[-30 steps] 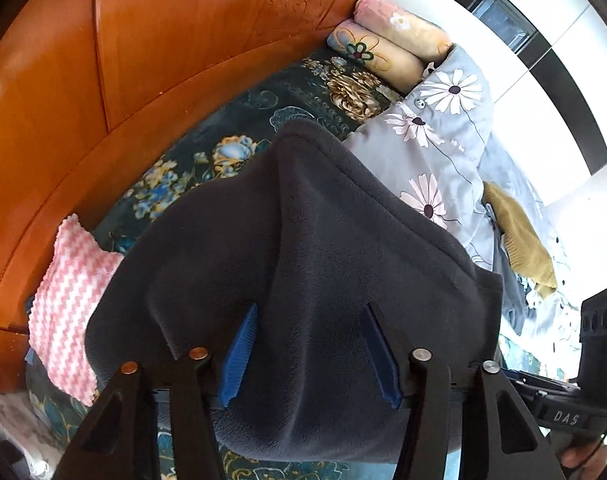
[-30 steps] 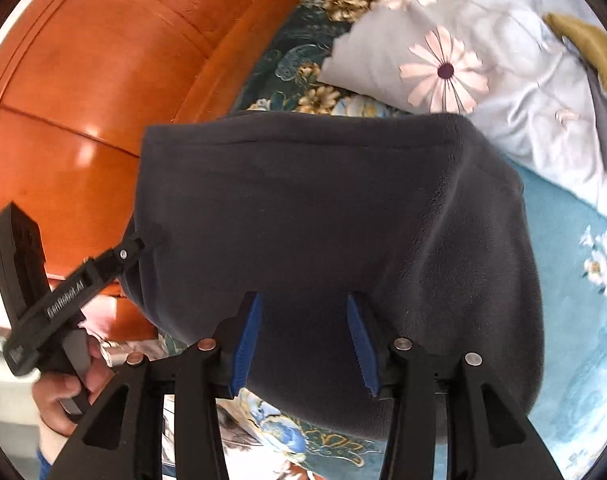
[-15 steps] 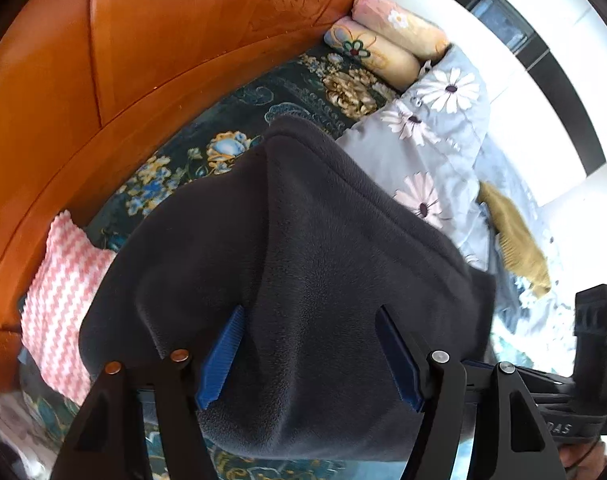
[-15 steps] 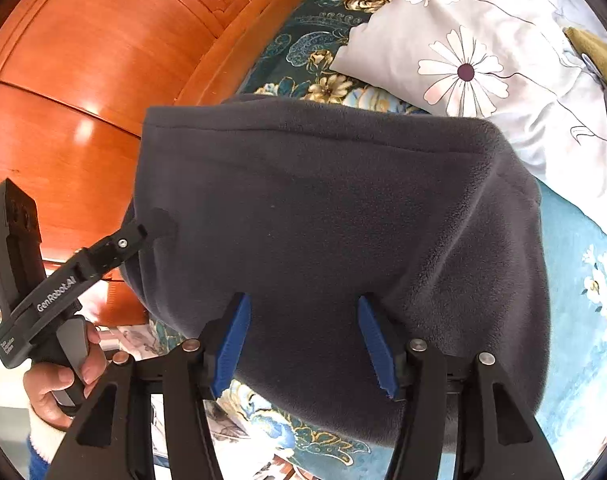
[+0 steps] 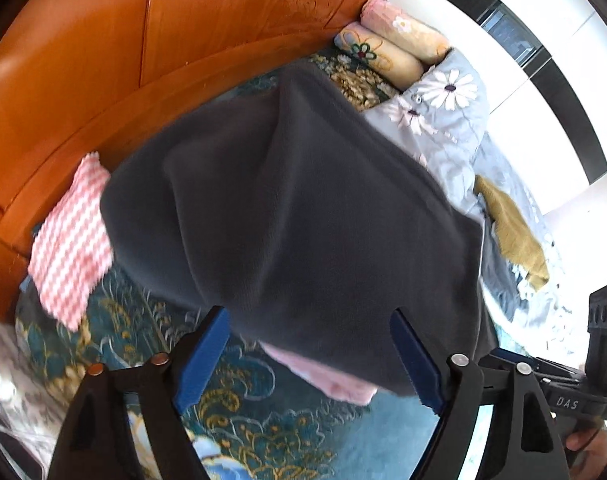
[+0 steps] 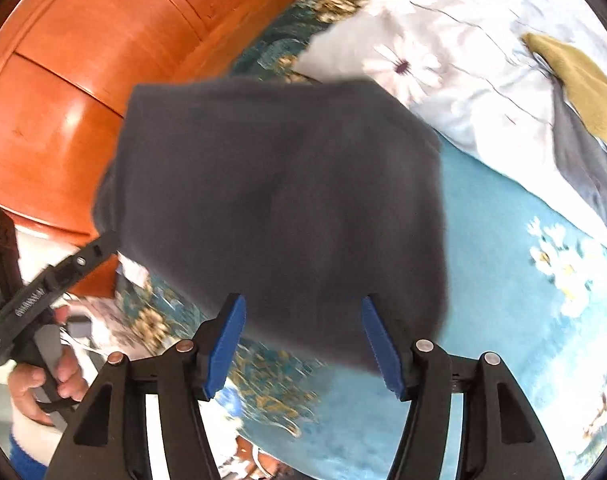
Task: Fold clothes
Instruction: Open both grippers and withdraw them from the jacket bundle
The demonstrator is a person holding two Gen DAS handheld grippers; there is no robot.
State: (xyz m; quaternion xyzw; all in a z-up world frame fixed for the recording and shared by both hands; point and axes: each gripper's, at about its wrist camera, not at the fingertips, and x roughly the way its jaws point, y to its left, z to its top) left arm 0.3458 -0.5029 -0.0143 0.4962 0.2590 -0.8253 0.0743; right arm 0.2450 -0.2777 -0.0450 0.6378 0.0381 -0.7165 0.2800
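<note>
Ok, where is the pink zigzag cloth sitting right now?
In the left wrist view the pink zigzag cloth lies at the left on the floral bedspread, against the wooden headboard, its right edge tucked under the folded dark fleece.

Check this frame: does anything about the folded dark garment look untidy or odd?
One thing: a pink fabric edge pokes out from under the dark fleece garment at its near edge in the left wrist view. Otherwise the fold lies flat on the bedspread.
</note>
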